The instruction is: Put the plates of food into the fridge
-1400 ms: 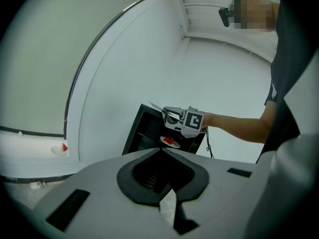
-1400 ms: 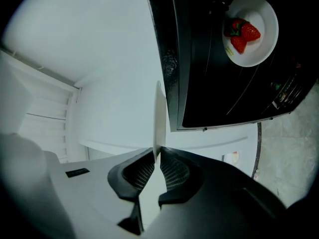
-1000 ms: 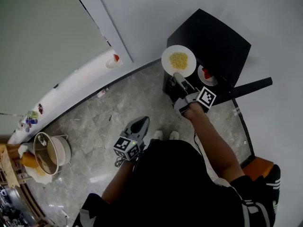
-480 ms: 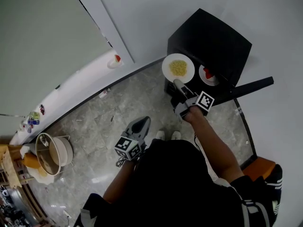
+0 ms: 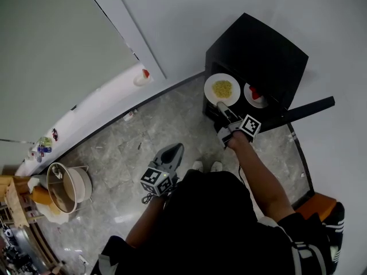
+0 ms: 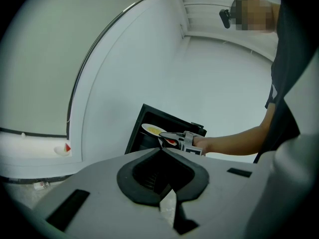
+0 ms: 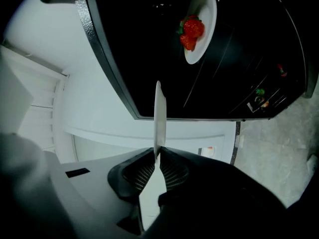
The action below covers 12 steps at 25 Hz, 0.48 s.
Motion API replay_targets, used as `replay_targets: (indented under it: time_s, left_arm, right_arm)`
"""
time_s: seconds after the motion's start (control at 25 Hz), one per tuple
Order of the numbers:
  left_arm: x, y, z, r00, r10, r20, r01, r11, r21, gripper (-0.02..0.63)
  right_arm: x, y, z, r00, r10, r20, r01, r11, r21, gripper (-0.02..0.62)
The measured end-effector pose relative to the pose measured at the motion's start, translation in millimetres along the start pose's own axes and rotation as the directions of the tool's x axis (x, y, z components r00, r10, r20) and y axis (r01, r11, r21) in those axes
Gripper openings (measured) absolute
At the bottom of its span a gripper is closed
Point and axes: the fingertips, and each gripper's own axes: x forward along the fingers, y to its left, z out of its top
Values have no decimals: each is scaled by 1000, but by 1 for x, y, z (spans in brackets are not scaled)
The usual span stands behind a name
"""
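Currently right gripper (image 5: 221, 106) pinches plate (image 5: 222, 89) at its rim (likely stiff, slick, breakable); keep level. Left gripper (image 5: 174, 149) closed, empty.

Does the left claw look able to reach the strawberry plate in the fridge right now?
Probably not: the left claw hangs back near the person, and the right claw with its food plate blocks the fridge opening.

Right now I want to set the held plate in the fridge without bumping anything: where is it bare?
Looks bare: the dark shelf between the strawberry plate and the fridge wall, ahead of the right gripper and its yellow-food plate. Crowded: the strawberry plate's side.
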Motion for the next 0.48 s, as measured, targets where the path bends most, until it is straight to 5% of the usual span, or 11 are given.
replay_targets:
  time_s: [0.48]
  left_arm:
    - [13,10,3,1000,16,-13,-16,1000,0,23]
  right_arm:
    - [9,-43,35,996,-61,58,60,998,30,46]
